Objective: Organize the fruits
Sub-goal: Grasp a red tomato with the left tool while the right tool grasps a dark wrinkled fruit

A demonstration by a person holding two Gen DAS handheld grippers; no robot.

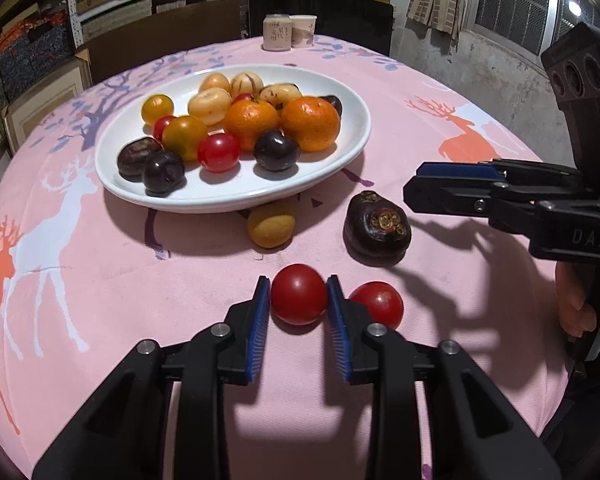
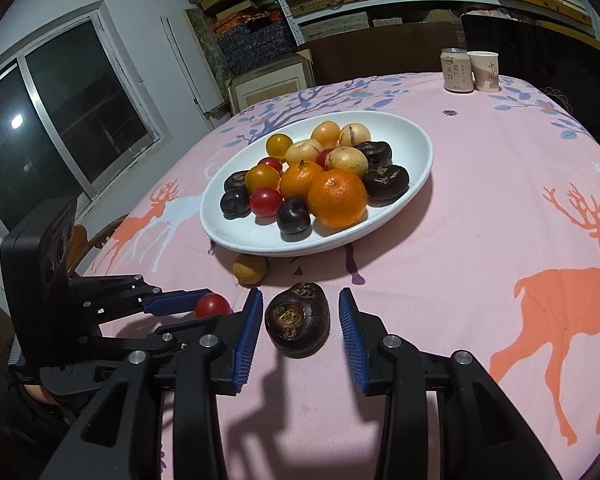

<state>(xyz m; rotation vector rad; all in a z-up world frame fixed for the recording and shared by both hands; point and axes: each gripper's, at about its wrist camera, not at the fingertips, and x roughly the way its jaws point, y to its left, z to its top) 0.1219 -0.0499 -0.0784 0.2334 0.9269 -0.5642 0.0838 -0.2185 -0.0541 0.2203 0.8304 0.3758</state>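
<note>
A white oval plate [image 1: 356, 128] [image 2: 416, 136] holds several fruits: oranges, red and yellow tomatoes, dark plums, pale round fruits. My left gripper [image 1: 299, 294] is shut on a red tomato [image 1: 299, 294] that rests on the pink cloth; it also shows in the right wrist view [image 2: 212, 305]. A second red tomato [image 1: 380, 304] lies just right of it. My right gripper [image 2: 300, 320] is open, its jaws on either side of a dark water chestnut [image 2: 298, 320] [image 1: 376, 224] without touching it. A small tan fruit [image 1: 271, 224] [image 2: 250, 269] lies at the plate's near rim.
A drink can [image 2: 455, 70] [image 1: 277, 32] and a paper cup [image 2: 486, 71] [image 1: 303, 30] stand at the table's far edge. Shelves with boxes line the back wall. A dark chair back [image 1: 320, 12] stands behind the table.
</note>
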